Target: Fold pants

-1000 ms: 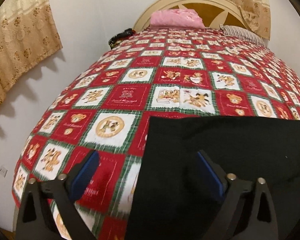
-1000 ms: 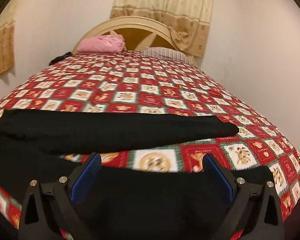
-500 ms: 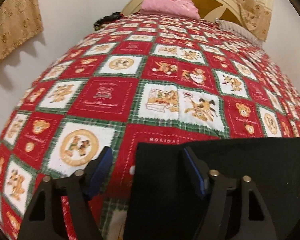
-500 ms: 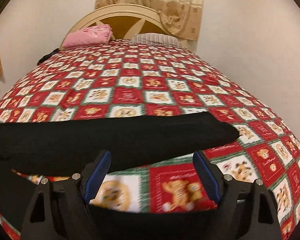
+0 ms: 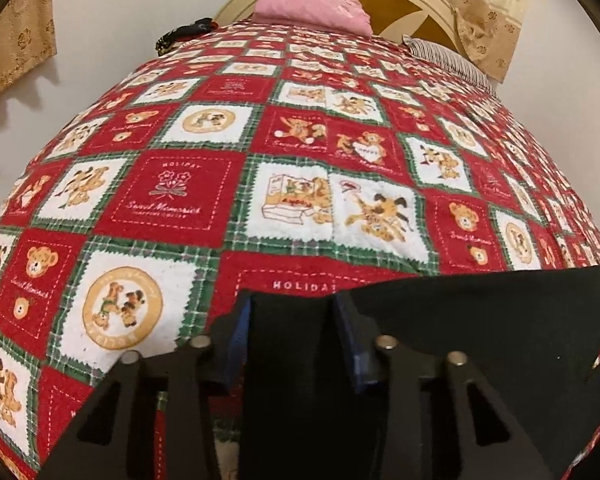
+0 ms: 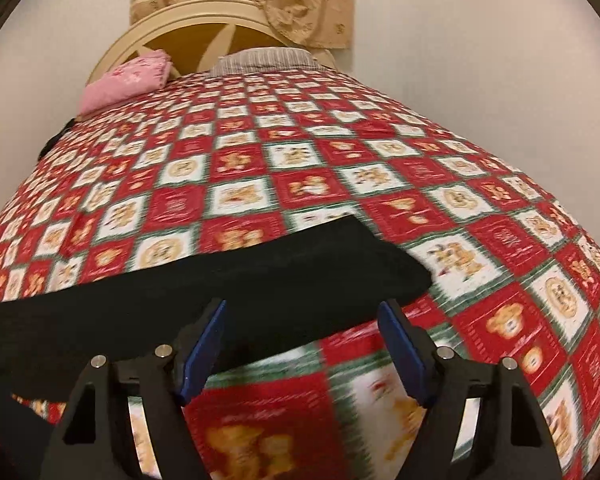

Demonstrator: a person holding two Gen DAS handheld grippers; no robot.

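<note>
- While the pants (image 6: 228,280) lie unfolded on the bed (image 5: 180,200), folding seems barely begun.
- Left gripper (image 5: 290,312) pinches their edge.
- Right gripper (image 6: 302,320) gapes wide, empty.

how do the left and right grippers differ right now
The left gripper has narrowed on a fold of the black pants; the right gripper is wide open, holding nothing. Left view is sharp, right blurred. Both have blue-padded fingers over the quilt.
</note>
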